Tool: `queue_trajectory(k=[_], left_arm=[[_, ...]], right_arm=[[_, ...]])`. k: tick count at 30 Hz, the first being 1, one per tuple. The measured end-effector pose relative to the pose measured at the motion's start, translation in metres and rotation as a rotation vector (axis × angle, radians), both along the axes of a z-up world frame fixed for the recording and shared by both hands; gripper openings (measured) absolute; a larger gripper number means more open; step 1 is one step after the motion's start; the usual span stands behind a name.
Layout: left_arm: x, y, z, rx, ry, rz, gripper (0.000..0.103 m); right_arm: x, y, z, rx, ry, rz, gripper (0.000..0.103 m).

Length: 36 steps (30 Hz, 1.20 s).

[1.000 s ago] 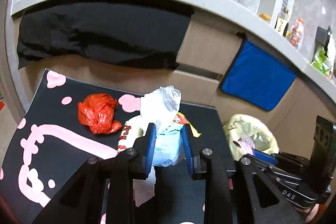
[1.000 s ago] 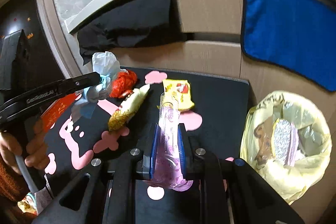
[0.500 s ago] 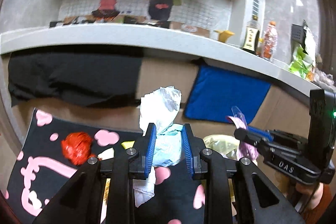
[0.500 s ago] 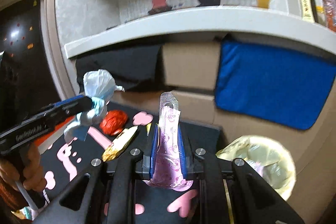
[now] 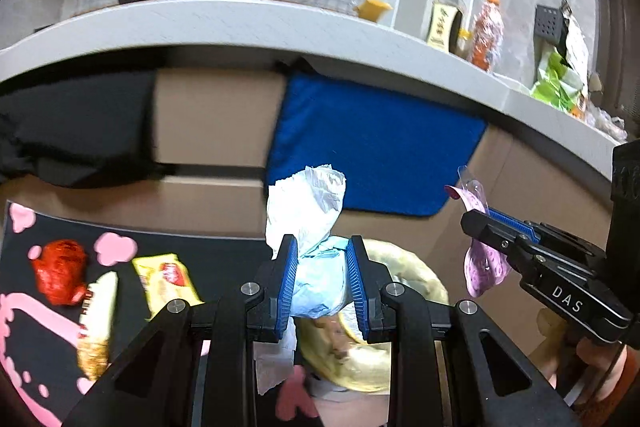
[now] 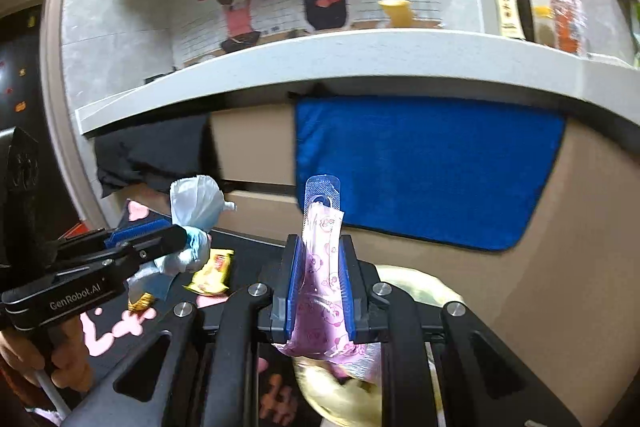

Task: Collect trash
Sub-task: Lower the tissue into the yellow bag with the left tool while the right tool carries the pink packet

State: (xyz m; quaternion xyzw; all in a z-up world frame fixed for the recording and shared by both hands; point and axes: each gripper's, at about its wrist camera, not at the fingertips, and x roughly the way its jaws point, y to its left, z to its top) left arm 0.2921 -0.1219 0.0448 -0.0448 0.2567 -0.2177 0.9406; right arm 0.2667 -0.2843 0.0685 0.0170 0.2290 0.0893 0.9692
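A crumpled tissue [image 5: 316, 267] is clenched in the left claw [image 5: 322, 281]; a pink wrapper [image 6: 322, 287] is clenched in the right claw [image 6: 319, 291]; both are carried above the yellow bag [image 5: 416, 279]; release over its mouth is judged next; three wrappers are left on the mat [image 5: 224, 255].

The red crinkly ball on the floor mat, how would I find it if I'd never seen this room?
Look below the grey counter to the black mat with pink blobs on the floor. At its left end lie three pieces of trash; the red crinkly ball is farthest left, beside a long white-and-gold wrapper and a yellow packet. It is the only red, scrunched-up one.
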Motion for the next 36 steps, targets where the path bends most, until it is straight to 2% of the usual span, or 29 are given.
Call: queue_trajectory(k=[14, 24, 36], left_arm=[[0.032, -0.067, -0.039, -0.021, 0.109, -0.116, 0.027], [0.059, -0.086, -0.078, -0.034, 0.216, -0.144, 0.026], [0.092, -0.098, -0.107, -0.08, 0.311, -0.187, 0.026]], right_arm=[[0.013, -0.06, -0.036, 0.027, 0.065, -0.082, 0.017], [0.028, -0.078, -0.062, 0.046, 0.112, -0.1, 0.017], [0.042, -0.088, -0.081, 0.054, 0.151, -0.123, 0.017]])
